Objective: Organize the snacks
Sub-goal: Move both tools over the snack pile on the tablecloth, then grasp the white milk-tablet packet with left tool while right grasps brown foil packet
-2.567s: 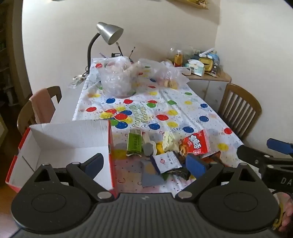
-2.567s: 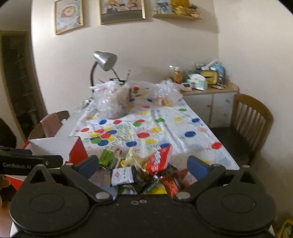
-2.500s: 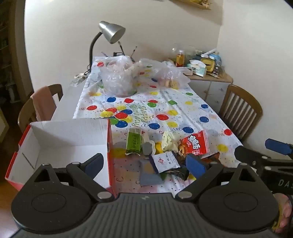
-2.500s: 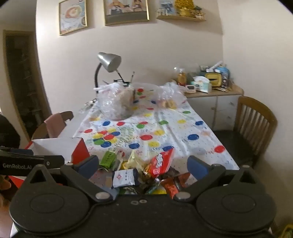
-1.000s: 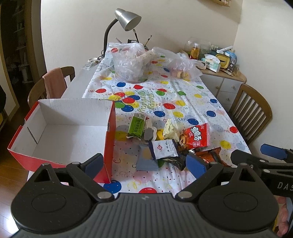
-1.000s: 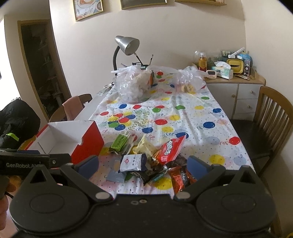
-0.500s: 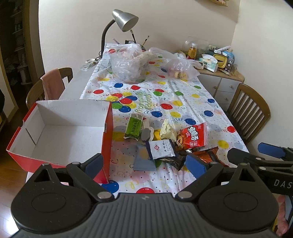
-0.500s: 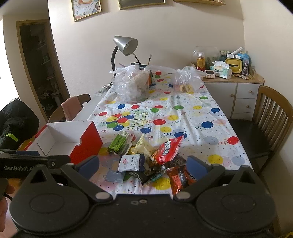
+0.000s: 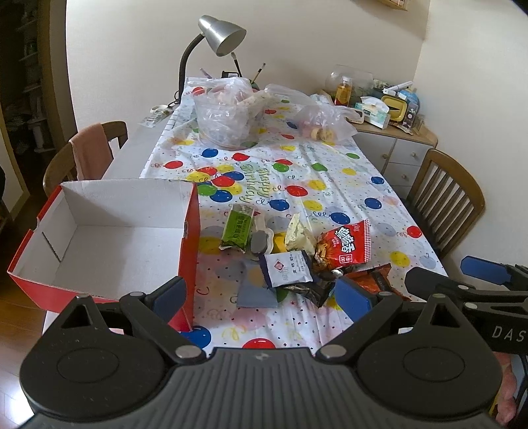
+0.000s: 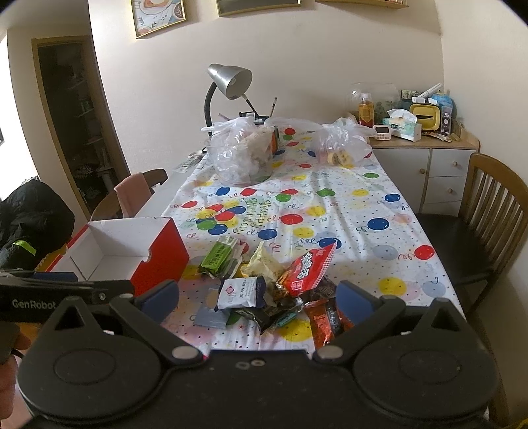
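Beside red box (image 9: 189,231), snacks (image 9: 297,254) lie heaped

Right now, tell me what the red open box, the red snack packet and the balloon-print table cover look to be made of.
Red open box: seemingly cardboard, matte white inside, folded flaps.
Red snack packet: probably plastic film, glossy, crinkled, serrated edge.
Balloon-print table cover: likely thin plastic sheet, creased, faint sheen; could be paper.

Left tool (image 9: 260,295): matt black plastic, blue pads, ribbed grip. Box (image 9: 99,231) to its left: red cardboard, plain white inside. Snack packs (image 9: 343,246) ahead: shiny crinkly wrappers. Cover on tabletop (image 9: 330,171): smooth, thin, creased. Far ahead: clear plastic bags (image 9: 224,115), shiny metal lamp (image 9: 221,31). Right: wood chair (image 10: 488,211).
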